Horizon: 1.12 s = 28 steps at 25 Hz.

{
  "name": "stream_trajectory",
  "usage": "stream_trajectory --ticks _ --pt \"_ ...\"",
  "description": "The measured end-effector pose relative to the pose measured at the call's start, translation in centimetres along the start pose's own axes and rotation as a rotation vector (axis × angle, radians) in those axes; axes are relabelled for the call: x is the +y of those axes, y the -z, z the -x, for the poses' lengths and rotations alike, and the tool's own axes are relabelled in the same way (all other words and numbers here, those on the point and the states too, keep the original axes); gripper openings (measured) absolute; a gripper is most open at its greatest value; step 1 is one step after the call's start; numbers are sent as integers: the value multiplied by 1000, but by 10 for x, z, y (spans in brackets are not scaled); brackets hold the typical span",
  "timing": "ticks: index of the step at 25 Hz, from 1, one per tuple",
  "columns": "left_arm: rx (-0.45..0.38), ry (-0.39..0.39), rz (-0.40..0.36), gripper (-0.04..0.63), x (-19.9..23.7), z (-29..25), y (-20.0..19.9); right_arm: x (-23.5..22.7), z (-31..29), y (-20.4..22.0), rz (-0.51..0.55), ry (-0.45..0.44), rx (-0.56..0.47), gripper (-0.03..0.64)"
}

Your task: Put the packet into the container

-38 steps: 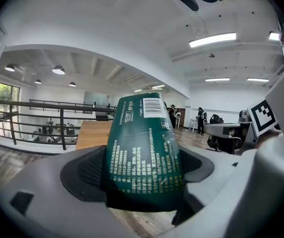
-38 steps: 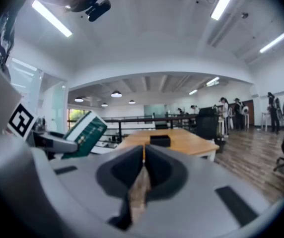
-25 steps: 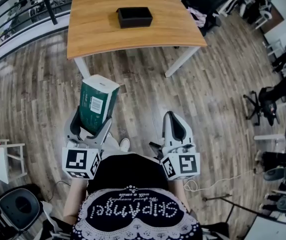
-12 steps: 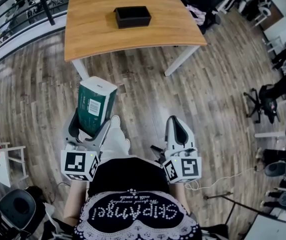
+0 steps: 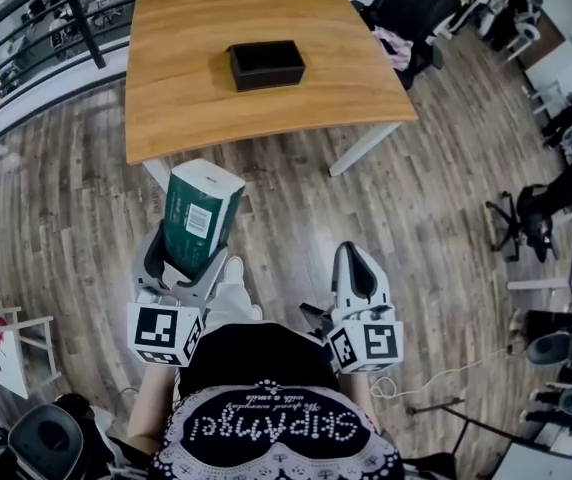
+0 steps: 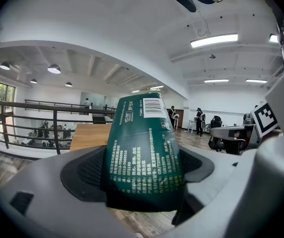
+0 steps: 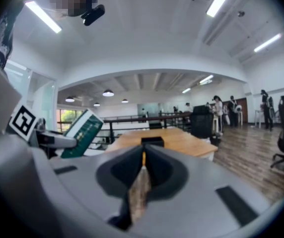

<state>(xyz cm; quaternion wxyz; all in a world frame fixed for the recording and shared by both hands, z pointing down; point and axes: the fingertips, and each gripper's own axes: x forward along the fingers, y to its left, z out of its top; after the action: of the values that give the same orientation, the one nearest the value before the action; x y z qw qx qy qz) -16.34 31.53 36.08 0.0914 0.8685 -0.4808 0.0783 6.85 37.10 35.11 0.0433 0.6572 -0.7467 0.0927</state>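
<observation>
Right gripper view shows right gripper [image 7: 142, 158] closed, empty, facing the container [image 7: 152, 142]; left gripper [image 6: 141, 175] clamps the packet [image 6: 143, 138]

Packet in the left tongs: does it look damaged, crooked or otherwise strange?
Nothing stands out. The green packet sits whole between the left tongs, gripped at its lower end, leaning slightly; no tear or spill shows.

Open-plan office: office chairs [image 5: 541, 208], wooden table [image 5: 186, 78], strip ceiling lights [image 6: 214, 40].

I see the green, white-topped packet [image 5: 198, 218] clamped upright in the left gripper [image 5: 180, 260]; the black container [image 5: 266, 64] rests on the table [image 5: 181, 98].
</observation>
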Motion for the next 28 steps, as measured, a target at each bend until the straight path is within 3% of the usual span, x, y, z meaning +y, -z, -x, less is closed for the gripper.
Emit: stream_trajectory --ticks 13,28 --pt "0 36 -25 446 50 -72 -28 -6 -78 -22 -22 55 -3 38" --pt "27 10 -2 446 80 -89 -25 0 -109 -10 -46 37 41 38"
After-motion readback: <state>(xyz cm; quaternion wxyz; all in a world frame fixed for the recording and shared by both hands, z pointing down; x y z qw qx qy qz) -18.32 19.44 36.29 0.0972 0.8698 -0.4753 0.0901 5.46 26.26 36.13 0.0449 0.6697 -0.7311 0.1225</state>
